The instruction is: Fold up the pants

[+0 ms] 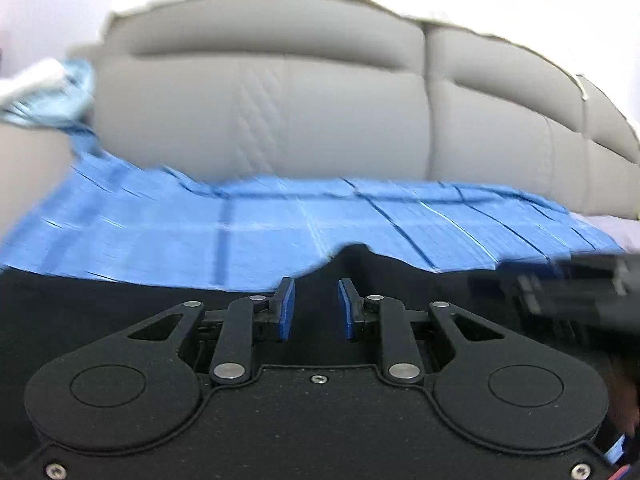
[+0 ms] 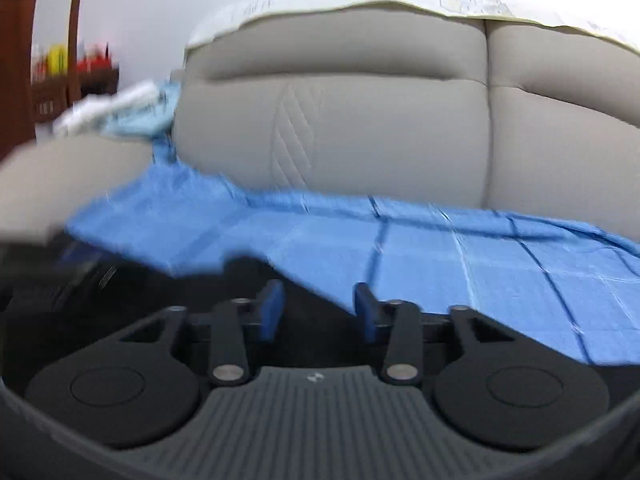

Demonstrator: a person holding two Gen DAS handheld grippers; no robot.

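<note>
Your left gripper (image 1: 316, 304) has its blue-padded fingers (image 1: 286, 308) parted with a clear gap between them, and the black pants (image 1: 352, 256) lie directly under and ahead of that gap; a raised hump of the dark fabric peaks just beyond the tips. Whether the pads touch the cloth you cannot tell, since black fabric and black linkage merge. Your right gripper (image 2: 318, 308) is likewise spread wide, its fingers (image 2: 272, 308) apart over the same pants (image 2: 248, 268), whose edge runs diagonally from upper left down between the tips toward the lower right.

In the left wrist view, your right gripper (image 1: 580, 284) shows as a blurred dark shape at the right edge, near the garment's edge.

The pants rest on a blue sheet (image 1: 260, 224) spread over a sofa (image 1: 280, 112) seat. The sheet is thin, creased into a grid of fold lines. Behind it rises the sofa's grey, smooth padded backrest with diagonal stitching. On the armrest (image 2: 68, 176) to the left sits a bundle of white and pale blue cloth (image 2: 120, 112). A dark wooden shelf (image 2: 24, 60) stands beyond it.
</note>
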